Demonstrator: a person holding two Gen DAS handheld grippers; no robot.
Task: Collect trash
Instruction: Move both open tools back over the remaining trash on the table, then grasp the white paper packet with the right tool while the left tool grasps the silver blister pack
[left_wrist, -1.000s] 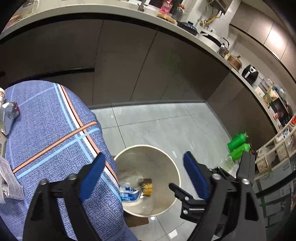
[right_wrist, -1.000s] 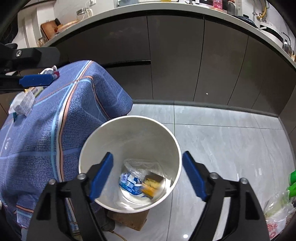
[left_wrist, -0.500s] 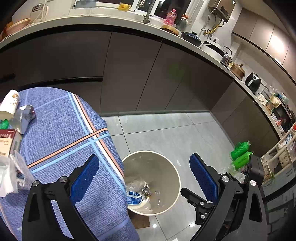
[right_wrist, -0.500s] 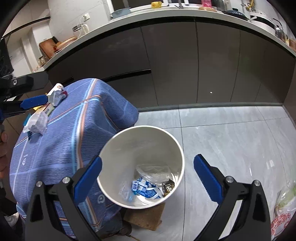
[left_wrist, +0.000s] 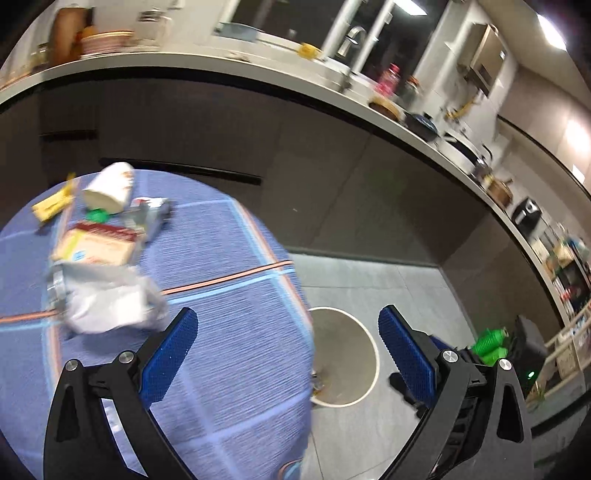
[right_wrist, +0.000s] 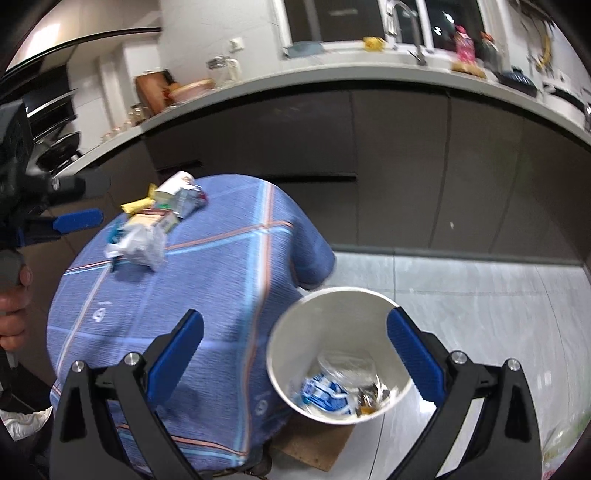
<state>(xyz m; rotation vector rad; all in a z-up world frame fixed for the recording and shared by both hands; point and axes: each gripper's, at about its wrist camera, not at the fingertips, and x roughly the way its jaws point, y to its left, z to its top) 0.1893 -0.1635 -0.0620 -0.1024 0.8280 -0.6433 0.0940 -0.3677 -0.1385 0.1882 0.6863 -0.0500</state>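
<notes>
A white trash bin (right_wrist: 332, 325) stands on the floor against the table with a blue checked cloth (right_wrist: 207, 280). Inside it lie a blue-white wrapper (right_wrist: 325, 393) and clear plastic (right_wrist: 347, 363). My right gripper (right_wrist: 295, 315) hangs open and empty above the bin's near rim. On the table lies a pile of trash: a crumpled white bag (left_wrist: 110, 299), a carton (left_wrist: 96, 243), a paper cup (left_wrist: 109, 188), a silver wrapper (left_wrist: 151, 214) and a yellow wrapper (left_wrist: 51, 206). My left gripper (left_wrist: 287, 314) is open and empty over the table's edge, short of the pile, with the bin (left_wrist: 343, 332) below at its right.
Dark cabinet fronts under a cluttered counter (left_wrist: 258, 77) curve behind the table. Green bottles (left_wrist: 491, 341) stand on the grey tiled floor (right_wrist: 480, 302) right of the bin. A brown board (right_wrist: 317, 443) lies under the bin. A hand (right_wrist: 14, 314) holds the left gripper's handle.
Both grippers have risen away from the bin and their jaws have widened. The left one has swung left, bringing the trash pile on the table into its view.
</notes>
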